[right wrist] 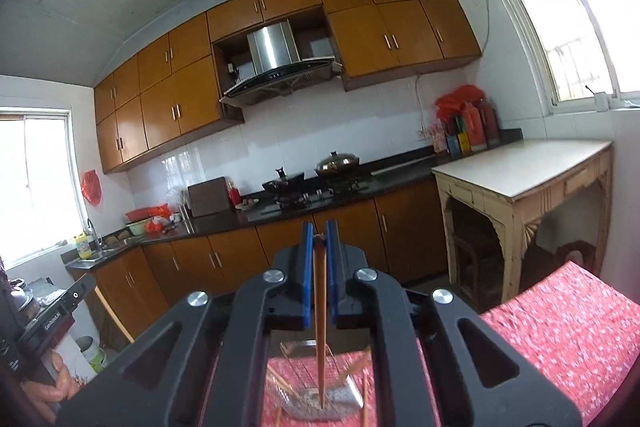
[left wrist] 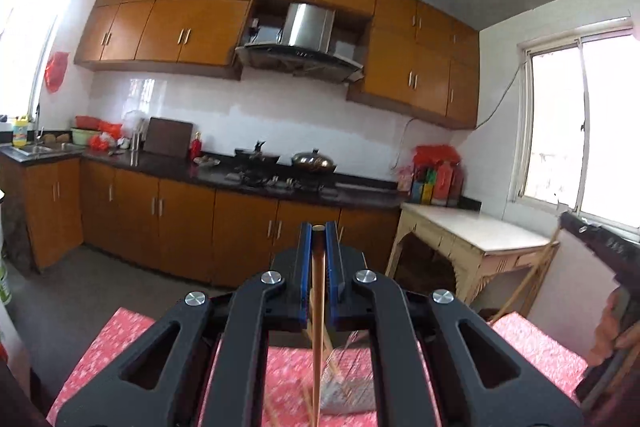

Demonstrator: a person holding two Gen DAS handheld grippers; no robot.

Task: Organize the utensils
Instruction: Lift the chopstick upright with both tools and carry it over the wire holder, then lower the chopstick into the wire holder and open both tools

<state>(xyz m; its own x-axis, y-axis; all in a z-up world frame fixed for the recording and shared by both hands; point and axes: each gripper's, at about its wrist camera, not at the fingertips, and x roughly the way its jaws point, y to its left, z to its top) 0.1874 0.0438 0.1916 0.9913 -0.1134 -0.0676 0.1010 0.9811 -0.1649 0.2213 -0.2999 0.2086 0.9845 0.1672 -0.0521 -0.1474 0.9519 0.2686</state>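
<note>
In the left wrist view my left gripper is shut on a wooden chopstick, held level above the table. The stick hangs down between the blue pads. Below it a clear basket with several chopsticks sits blurred on the red flowered tablecloth. In the right wrist view my right gripper is shut on chopsticks, whose tips reach down into the basket. More chopsticks lean in and around it. Each gripper shows at the edge of the other's view, gripped by a hand.
Ahead runs a dark kitchen counter with a hob, a lidded wok and a sink at the left. Brown cabinets hang above. A cream side table stands at the right under a window. The tablecloth spreads to the right.
</note>
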